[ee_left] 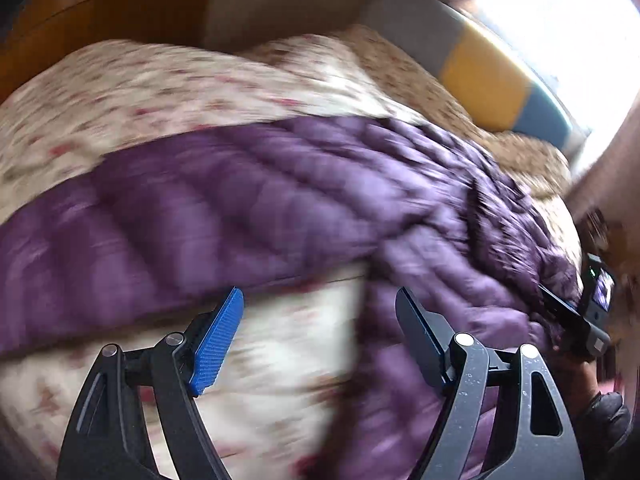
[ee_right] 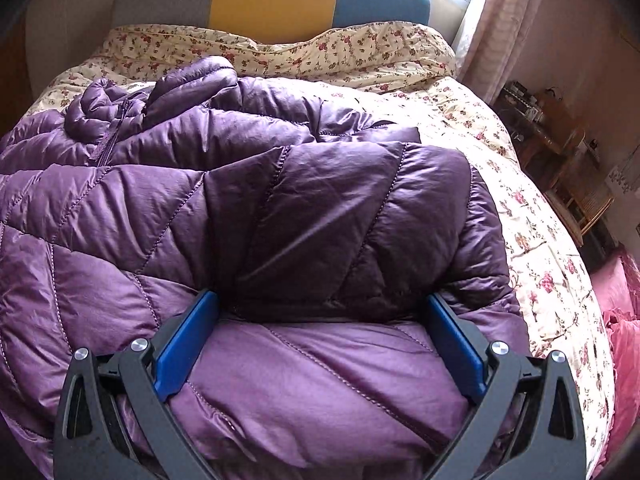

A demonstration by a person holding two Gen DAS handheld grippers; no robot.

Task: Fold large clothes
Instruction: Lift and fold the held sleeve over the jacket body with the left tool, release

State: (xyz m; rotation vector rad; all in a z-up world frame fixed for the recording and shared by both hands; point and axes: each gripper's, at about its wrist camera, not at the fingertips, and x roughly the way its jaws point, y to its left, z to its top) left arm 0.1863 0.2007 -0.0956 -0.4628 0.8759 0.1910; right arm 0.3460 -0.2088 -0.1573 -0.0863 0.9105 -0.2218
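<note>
the jacket (ee_right: 280,208) is glossy quilted cloth with stitched seams; the bedspread (ee_right: 532,240) is matt flowered cloth; the pads (ee_right: 180,344) are blue ribbed plastic.

A shiny purple quilted puffer jacket (ee_right: 280,208) (zip visible near its collar) lies partly folded on the bed.
</note>
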